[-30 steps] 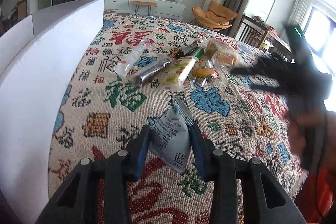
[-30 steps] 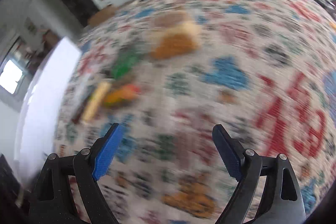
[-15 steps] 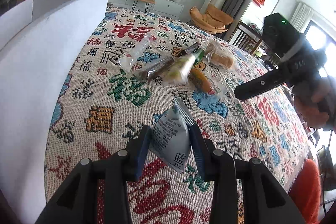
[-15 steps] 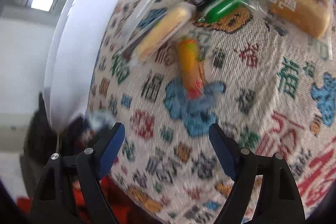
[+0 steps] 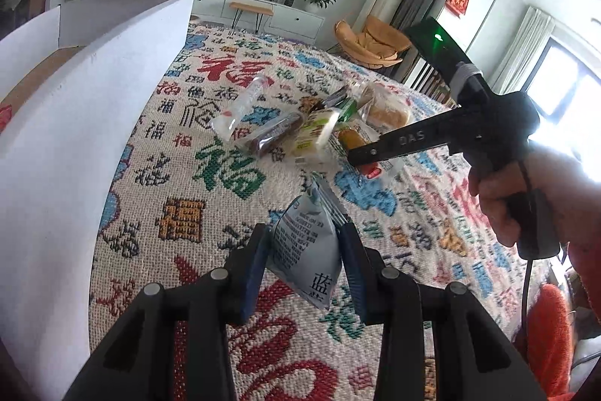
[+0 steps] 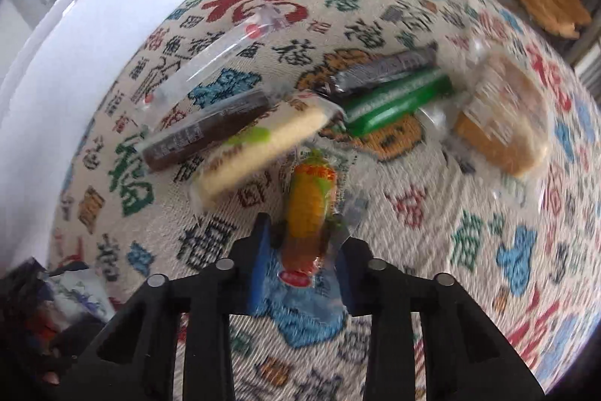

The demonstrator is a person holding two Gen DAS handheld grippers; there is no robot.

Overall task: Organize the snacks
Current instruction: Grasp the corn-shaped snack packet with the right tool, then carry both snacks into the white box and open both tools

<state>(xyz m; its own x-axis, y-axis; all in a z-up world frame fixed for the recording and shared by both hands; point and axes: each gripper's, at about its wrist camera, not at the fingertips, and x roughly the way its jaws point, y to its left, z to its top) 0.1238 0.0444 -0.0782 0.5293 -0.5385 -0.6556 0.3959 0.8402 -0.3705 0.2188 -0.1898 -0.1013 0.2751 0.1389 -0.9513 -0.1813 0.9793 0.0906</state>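
Note:
My left gripper point(image 5: 303, 262) is shut on a pale blue-and-white snack packet point(image 5: 300, 232), held just above the patterned tablecloth point(image 5: 180, 213). In the right wrist view my right gripper point(image 6: 305, 243) points steeply down and is shut on a yellow-orange corn snack packet point(image 6: 310, 198) lying on the cloth. The left wrist view shows the right gripper point(image 5: 360, 158) from the side, with a hand on its handle, at the near edge of the snack pile. Beyond it lie a pale yellow wafer point(image 6: 259, 145), a dark brown bar point(image 6: 210, 126) and a green bar point(image 6: 398, 100).
A tall white box point(image 5: 75, 100) stands along the left of the table, its wall also in the right wrist view point(image 6: 94, 25). A clear tube packet point(image 6: 210, 62), a dark-wrapped bar point(image 6: 383, 68) and bagged bread point(image 6: 503, 115) lie in the pile. Chairs stand beyond the table.
My right gripper swung in over the snack pile, dropped onto the corn snack and closed on it. My left gripper stayed put with its packet.

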